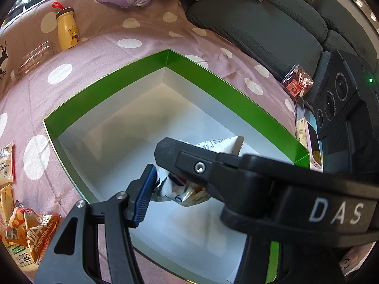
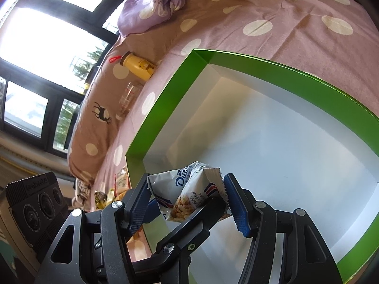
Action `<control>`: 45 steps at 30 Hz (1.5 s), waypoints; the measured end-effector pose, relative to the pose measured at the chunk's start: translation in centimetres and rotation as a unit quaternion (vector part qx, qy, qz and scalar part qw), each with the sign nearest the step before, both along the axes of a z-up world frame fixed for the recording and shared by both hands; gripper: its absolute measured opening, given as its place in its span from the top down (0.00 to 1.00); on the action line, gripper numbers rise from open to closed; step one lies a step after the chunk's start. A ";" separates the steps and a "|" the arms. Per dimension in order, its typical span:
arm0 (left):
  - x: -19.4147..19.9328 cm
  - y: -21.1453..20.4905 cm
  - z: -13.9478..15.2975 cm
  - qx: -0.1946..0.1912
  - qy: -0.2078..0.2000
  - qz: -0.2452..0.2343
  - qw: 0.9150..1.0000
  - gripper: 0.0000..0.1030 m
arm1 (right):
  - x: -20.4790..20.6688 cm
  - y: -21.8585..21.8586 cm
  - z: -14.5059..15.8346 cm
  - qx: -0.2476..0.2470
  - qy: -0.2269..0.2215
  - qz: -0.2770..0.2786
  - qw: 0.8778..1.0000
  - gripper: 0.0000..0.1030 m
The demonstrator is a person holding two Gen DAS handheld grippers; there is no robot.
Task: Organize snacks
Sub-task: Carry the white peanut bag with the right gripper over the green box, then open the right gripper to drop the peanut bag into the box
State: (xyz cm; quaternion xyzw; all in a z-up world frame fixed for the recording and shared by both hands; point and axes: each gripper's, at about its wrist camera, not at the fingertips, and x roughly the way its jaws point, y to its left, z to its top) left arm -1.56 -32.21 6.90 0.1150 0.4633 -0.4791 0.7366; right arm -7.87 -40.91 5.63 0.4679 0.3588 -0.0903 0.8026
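A white snack packet (image 1: 187,189) with blue and red print and pictured crackers hangs over the white floor of a green-rimmed open box (image 1: 123,75). Both grippers meet at it. My right gripper (image 2: 187,198) has its blue pads on either side of the packet (image 2: 189,194), crumpling it. My left gripper (image 1: 156,179) shows one blue pad against the packet; the right gripper's black arm (image 1: 213,165) crosses in front and hides its other finger. In the right wrist view a left finger passes under the packet. The box (image 2: 165,99) is otherwise bare inside.
The box sits on a pink polka-dot bedspread (image 1: 94,47). Orange and yellow snack packets (image 1: 30,232) lie left of it. A yellow bear bottle (image 1: 67,28), a clear glass (image 1: 35,59), a red-orange packet (image 1: 298,82), a pink phone (image 1: 313,149) and grey cushions (image 1: 260,30) lie around.
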 end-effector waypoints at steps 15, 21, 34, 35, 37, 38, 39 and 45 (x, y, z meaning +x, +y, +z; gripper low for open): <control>0.5 5.4 2.8 -0.049 -0.040 0.073 0.995 0.21 | -0.7 1.0 2.6 -0.065 -0.013 -0.041 0.997 0.18; 1.2 13.8 4.2 -0.076 -0.055 0.168 0.981 0.12 | 1.0 4.5 4.8 -0.118 -0.021 -0.010 0.993 0.14; 2.2 29.6 0.9 -0.014 -0.042 0.411 0.911 0.10 | 6.0 14.2 6.3 -0.185 -0.016 0.106 0.977 0.14; 2.4 29.9 0.9 -0.005 -0.043 0.421 0.906 0.10 | 6.2 14.8 6.2 -0.189 -0.014 0.112 0.975 0.14; 2.4 30.7 0.9 -0.007 -0.046 0.429 0.902 0.10 | 6.6 16.4 5.8 -0.205 -0.008 0.129 0.970 0.14; 2.4 31.1 0.9 -0.010 -0.044 0.433 0.900 0.09 | 6.8 17.1 5.8 -0.212 -0.004 0.134 0.968 0.14; 2.3 31.6 0.7 -0.012 -0.042 0.437 0.898 0.05 | 6.9 17.7 5.6 -0.221 0.002 0.138 0.966 0.14; 2.1 32.9 0.7 -0.002 -0.053 0.453 0.890 0.01 | 7.5 19.6 4.3 -0.261 0.036 0.147 0.954 0.14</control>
